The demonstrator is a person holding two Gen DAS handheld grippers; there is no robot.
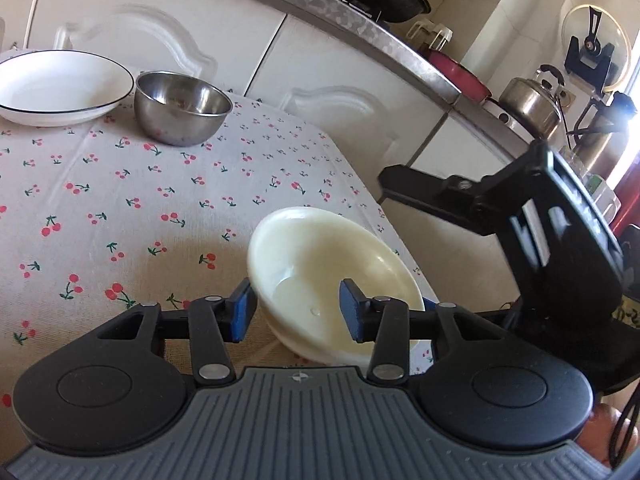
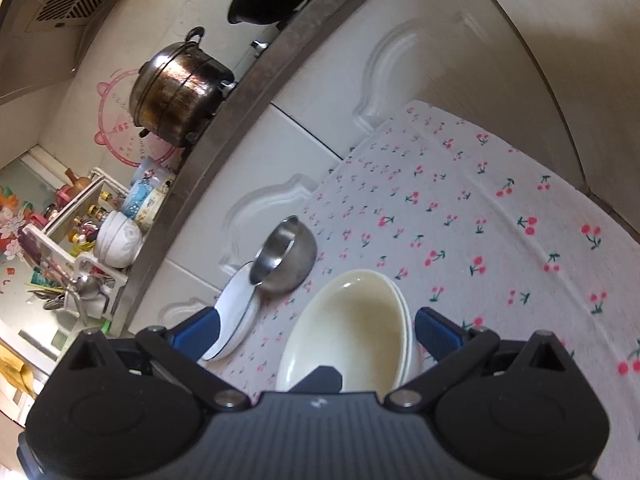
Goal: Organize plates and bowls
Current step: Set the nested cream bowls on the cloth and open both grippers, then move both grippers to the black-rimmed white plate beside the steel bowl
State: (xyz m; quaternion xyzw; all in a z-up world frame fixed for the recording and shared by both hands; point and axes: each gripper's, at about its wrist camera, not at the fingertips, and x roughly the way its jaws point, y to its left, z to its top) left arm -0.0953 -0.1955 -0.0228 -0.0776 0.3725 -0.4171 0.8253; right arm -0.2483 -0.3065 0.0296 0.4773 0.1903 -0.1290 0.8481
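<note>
Left tool (image 1: 297, 309) half-open, straddling cream bowl's (image 1: 336, 264) rim, apparently untouched.

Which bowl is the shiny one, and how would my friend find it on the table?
Start at the table with the cherry-print cloth and go to its far edge, by the white cupboard doors. There the metal bowl stands right beside a wide white plate with a dark rim. It is the only silvery, mirror-like dish; the cream bowl near the grippers is dull and pale.
</note>
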